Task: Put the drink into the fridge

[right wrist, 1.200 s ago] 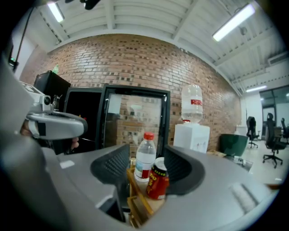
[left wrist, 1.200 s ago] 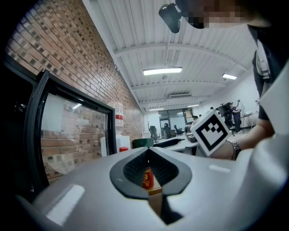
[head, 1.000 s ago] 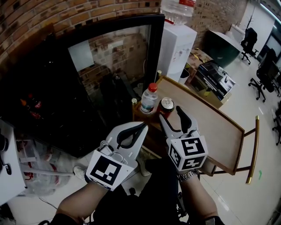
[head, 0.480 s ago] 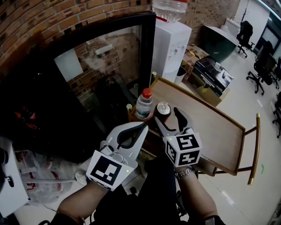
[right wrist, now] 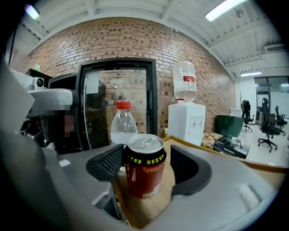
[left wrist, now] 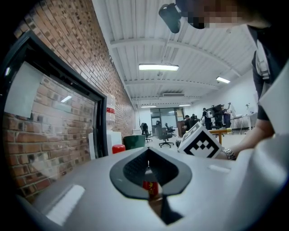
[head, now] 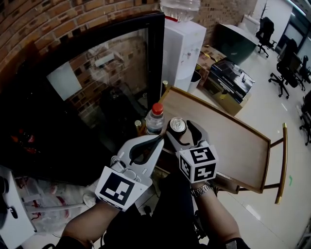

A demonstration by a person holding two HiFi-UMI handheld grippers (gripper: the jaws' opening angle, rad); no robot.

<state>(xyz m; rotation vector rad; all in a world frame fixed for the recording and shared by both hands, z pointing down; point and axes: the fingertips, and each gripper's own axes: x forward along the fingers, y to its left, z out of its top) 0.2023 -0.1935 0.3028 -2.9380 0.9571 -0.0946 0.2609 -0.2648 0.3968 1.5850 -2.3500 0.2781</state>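
In the head view the can (head: 177, 124) at the table's (head: 228, 141) nearest corner shows only its lid. The right gripper (head: 180, 130), whose jaws have just been opening and now flank the can, hides its body. The left gripper (head: 159, 139) covers the bottle's (head: 154, 121) base. In the left gripper view the can is a mere red sliver. The top edge cuts off the water jug (head: 179, 6). Reflections hide the fridge's (head: 97, 82) inside. A small thing (head: 138, 125) beside the bottle is too small to tell.

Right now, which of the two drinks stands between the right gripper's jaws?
The red can: the open jaws flank it. The red-capped bottle stands behind it, outside them.
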